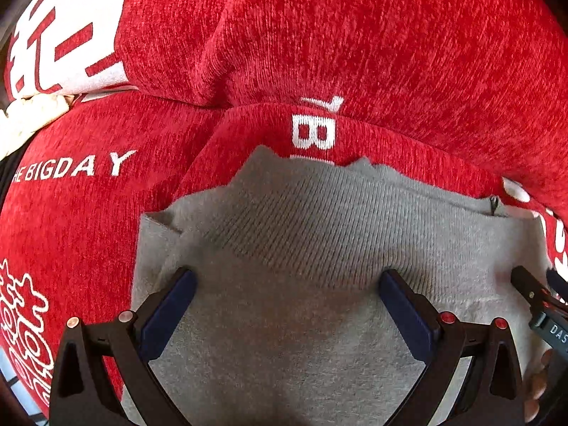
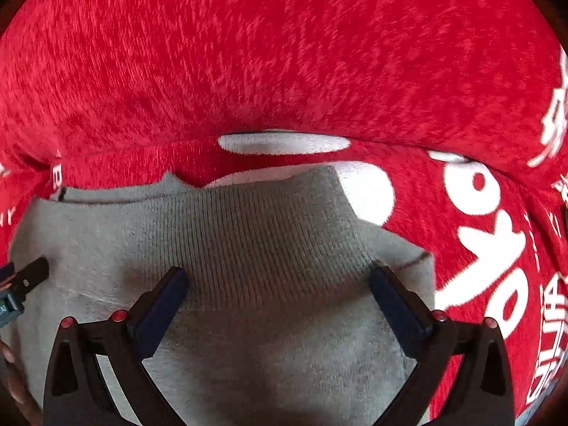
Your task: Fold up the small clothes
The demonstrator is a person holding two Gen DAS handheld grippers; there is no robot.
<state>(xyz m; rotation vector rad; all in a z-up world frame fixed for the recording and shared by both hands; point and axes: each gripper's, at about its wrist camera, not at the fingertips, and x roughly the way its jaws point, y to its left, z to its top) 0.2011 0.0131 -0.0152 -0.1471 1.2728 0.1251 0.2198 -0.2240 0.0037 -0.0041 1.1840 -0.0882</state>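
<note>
Red chenille bedding printed with white lettering (image 1: 355,35) is forming the whole work surface, bulging into soft ridges behind the small grey knitted garment with a ribbed band (image 1: 301,213). That garment is lying flat on the bedding, directly beneath both tools. The left gripper (image 1: 285,284) is hanging over it with jaws spread wide, nothing between the pads. The right gripper (image 2: 278,280) is likewise standing at full spread over the ribbed band (image 2: 259,234) — holding nothing.

Risks, as judged: the plush bedding is yielding, so a descending finger may be pinching red cloth along with grey. The two tools are working close together — each is showing in the other's view — so a collision is possible. Grabbing only the top layer would be leaving the fold crooked.
</note>
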